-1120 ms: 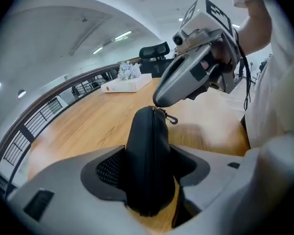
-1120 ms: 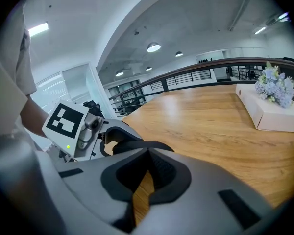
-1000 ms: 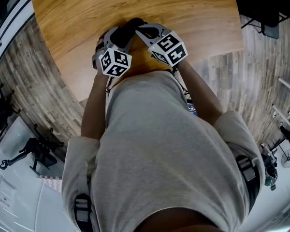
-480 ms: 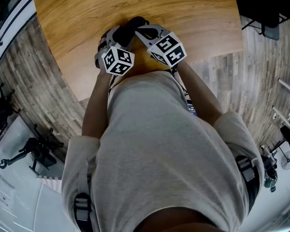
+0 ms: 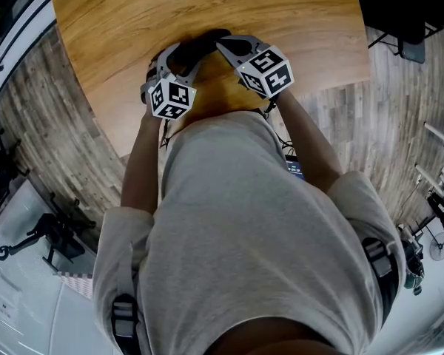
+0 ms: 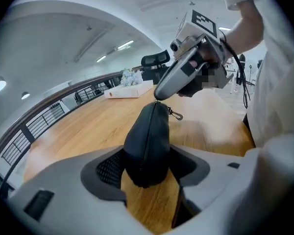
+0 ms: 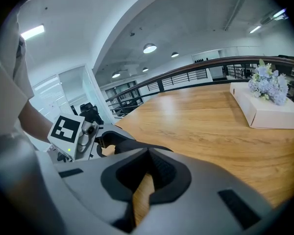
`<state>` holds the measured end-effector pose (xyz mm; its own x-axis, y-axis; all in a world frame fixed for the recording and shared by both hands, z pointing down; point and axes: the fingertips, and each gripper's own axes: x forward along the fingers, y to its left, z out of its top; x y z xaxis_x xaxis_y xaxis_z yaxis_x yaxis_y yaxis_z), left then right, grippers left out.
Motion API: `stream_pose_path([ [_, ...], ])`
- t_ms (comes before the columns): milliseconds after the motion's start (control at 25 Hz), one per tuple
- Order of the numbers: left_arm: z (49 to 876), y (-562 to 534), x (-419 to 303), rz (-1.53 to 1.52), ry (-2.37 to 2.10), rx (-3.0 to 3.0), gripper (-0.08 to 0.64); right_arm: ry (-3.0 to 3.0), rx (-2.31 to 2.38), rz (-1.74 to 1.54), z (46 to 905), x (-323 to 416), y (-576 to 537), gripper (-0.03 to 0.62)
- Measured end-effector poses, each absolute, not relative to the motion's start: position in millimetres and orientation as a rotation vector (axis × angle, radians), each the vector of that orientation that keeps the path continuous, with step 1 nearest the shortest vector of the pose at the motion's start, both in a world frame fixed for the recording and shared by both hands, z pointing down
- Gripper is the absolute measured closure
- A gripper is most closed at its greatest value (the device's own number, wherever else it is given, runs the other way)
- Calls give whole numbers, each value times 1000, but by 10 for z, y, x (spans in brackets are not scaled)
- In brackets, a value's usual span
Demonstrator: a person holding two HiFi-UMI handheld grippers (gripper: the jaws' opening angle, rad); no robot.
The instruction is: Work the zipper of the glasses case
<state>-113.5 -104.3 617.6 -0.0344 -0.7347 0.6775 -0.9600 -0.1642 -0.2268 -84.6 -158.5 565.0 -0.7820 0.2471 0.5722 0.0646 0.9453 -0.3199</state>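
The left tool (image 6: 148, 167) clamps the black glasses case (image 6: 148, 133) from both sides over the wooden worktop (image 6: 83, 129). The case's zipper line is closed, so nothing inside shows. The right tool (image 6: 159, 95), jaws pressed together, meets the case's far tip beside a small metal clip (image 6: 176, 114). Farther right on the worktop, a white box (image 7: 267, 113) is topped with pale flowers (image 7: 268, 85).

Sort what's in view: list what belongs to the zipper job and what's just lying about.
For the job: glasses case with its zipper; left gripper, clamped on the case; right gripper, shut at the case's top end.

Lying about: white box and flowers on the table; office chair beyond it.
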Motion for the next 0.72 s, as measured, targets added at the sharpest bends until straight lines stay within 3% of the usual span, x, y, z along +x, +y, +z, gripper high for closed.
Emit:
stream_pose_path([
  [720, 5840, -1156, -1139, 1071, -1867, 1891, 279, -2508, -158, 385, 5508, -922, -1548, 566],
])
